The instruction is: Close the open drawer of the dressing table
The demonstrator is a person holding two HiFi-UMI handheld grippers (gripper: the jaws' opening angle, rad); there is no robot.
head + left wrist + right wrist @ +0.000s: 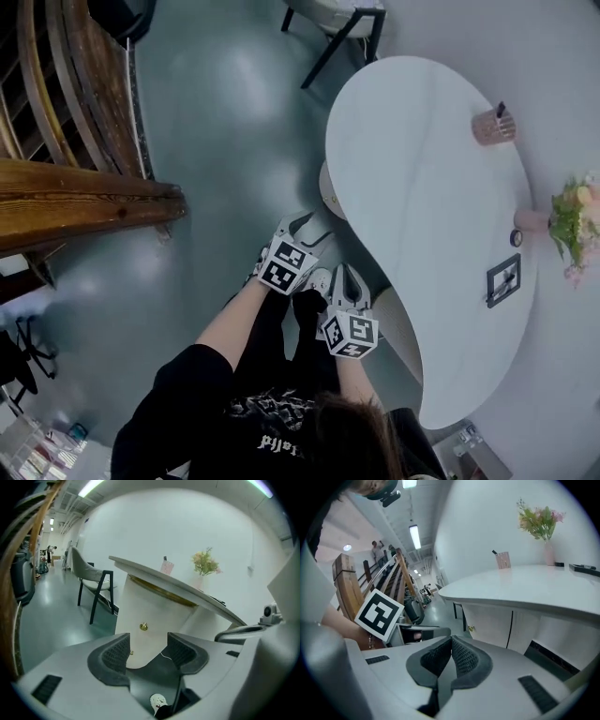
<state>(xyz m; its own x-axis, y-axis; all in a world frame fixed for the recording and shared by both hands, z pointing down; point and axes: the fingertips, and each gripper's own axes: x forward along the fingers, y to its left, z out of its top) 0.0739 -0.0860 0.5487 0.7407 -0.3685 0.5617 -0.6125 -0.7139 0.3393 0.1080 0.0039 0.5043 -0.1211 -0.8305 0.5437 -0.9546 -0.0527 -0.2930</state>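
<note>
**Left gripper** point(147, 646): jaws set wide apart, nothing between them. Pads point(116, 653) are dark grey ribbed rubber, seated in smooth pale grey shells. A white shoe point(158, 699) shows low in the gap.

**Right gripper** point(451, 644): jaws closed together, ribbed pads meeting, nothing held. Each gripper carries marker cubes point(352, 335) printed with black-and-white squares.

**Drawer front** point(140, 616): a plain white panel under the tabletop, seen through the left jaws and well beyond them. It bears a round brass knob point(143, 626). A second, smaller knob point(131, 652) sits lower, just beside the left pad. Whether the drawer sits fully flush cannot be told.

**Dressing table** point(412, 187): stands to the right, just ahead of both grippers.
- The top is smooth and white, with a rounded kidney outline and a thin edge.
- A gold strip runs beneath the top, over a cream base.
- The right gripper view shows a dark slot low on the front, too dim to identify.

**On the top, far right side:**
- A pink ribbed cup point(492, 125) holds a dark stick.
- A pink vase point(532, 220) of pink and cream flowers is cut off by the frame edge.
- A black-framed flat item point(503, 279) lies nearer.

**Surroundings:**
- A chair point(342, 23) with a pale seat and black legs stands at the table's far end, cropped at the top.
- Brown wooden stair rails point(75, 192) run along the left.
- The floor point(225, 122) is glossy grey-green.
- The person's black sleeve point(178, 394) is nearest.
</note>
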